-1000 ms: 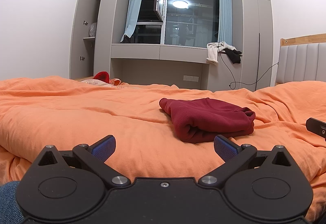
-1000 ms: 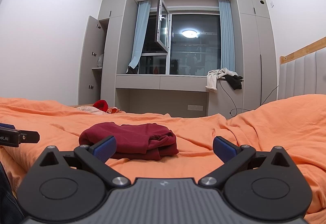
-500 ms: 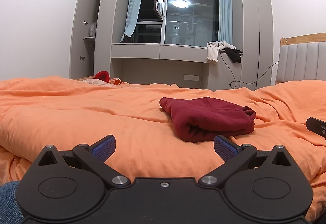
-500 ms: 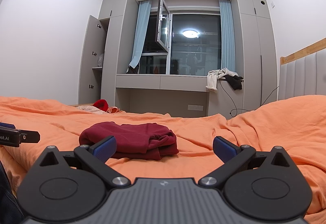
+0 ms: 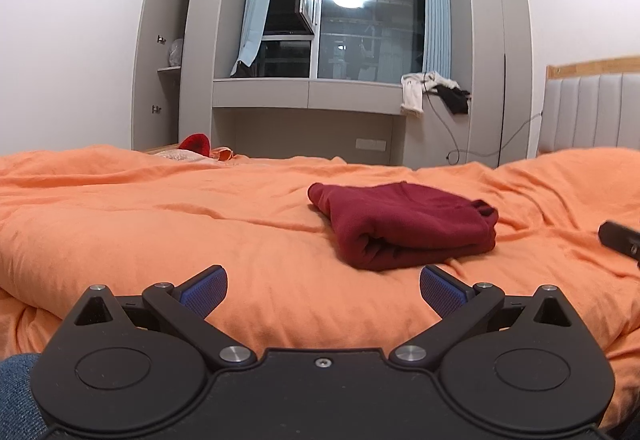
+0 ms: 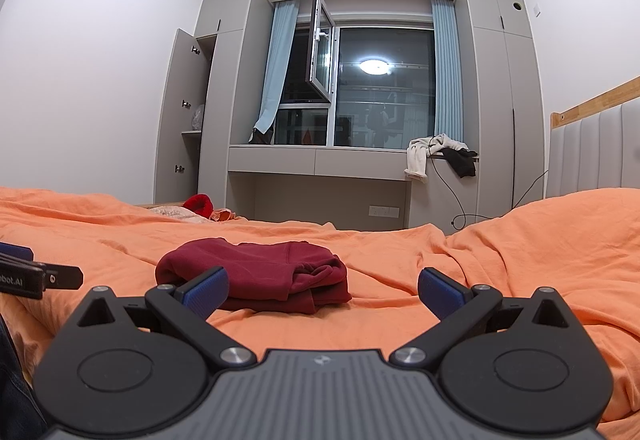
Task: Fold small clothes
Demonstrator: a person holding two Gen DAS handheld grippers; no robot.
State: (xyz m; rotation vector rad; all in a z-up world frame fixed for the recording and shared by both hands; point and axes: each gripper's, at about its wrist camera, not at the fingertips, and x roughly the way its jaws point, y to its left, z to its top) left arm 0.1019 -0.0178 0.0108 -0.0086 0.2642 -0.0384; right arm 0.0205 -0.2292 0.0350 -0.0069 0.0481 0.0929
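1. Maroon garment (image 5: 404,224): lying folded in a compact bundle on the orange bed (image 5: 160,224), looks finished.
2. Left gripper (image 5: 323,286) and right gripper (image 6: 322,288): fingers spread apart, empty, short of the bundle.
3. Remaining: probably only tidying.

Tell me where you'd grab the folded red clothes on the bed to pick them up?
Probably the rounded folded edge of the folded red clothes, the thick roll facing the left hand-held gripper. Come in low from the near side, one finger sliding under and one on top. The loose layered ends toward the right hand-held gripper could fall open. Both are open and hold nothing.
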